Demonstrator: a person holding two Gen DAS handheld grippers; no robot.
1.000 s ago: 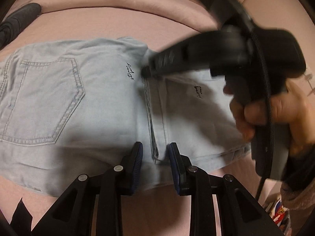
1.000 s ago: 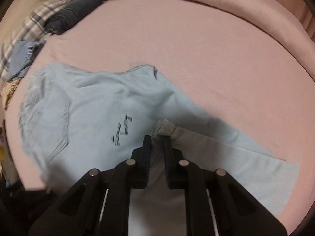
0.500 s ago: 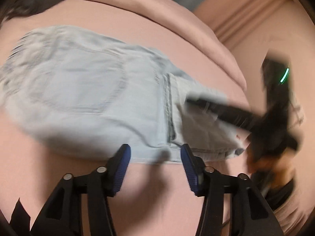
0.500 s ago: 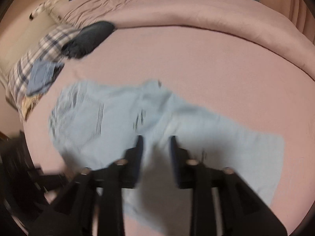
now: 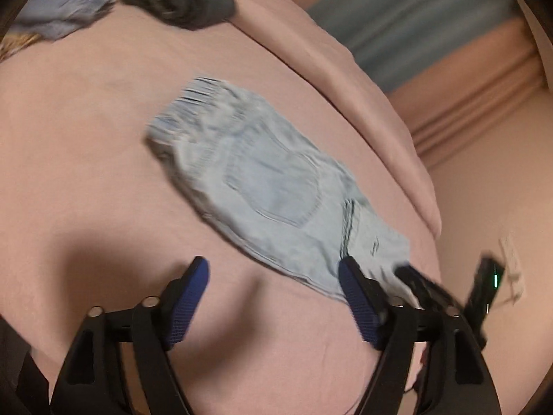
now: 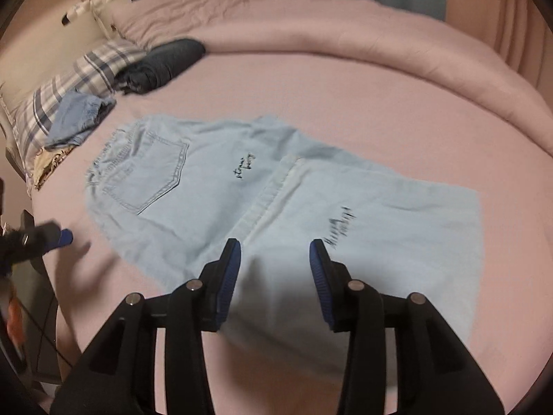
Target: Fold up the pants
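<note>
Pants: We see the light blue denim pants [image 6: 262,207] lying flat on the pink bedsheet [image 6: 345,97], folded, with a leg panel laid back over the seat section. The back pocket [image 6: 152,176] faces up toward the waistband end.
Pants markings: We read two dark embroidered scripts, one near the pocket [image 6: 244,167] and one on the folded panel [image 6: 340,228]; the letters are too blurred to make out.
Left gripper: We find the left gripper [image 5: 273,297] above the sheet just beside the near edge of the pants [image 5: 276,186], its blue-padded fingers spread wide with nothing between them.
Right gripper: We find the right gripper [image 6: 274,276] over the near part of the folded panel, fingers parted and gripping nothing.
Contact: We cannot tell whether either tong touches the fabric.
Surroundings: We note a rolled dark garment [image 6: 162,64], a plaid pillow [image 6: 69,93] and a crumpled blue cloth [image 6: 77,121] beyond the waistband end, well apart from the pants.
</note>
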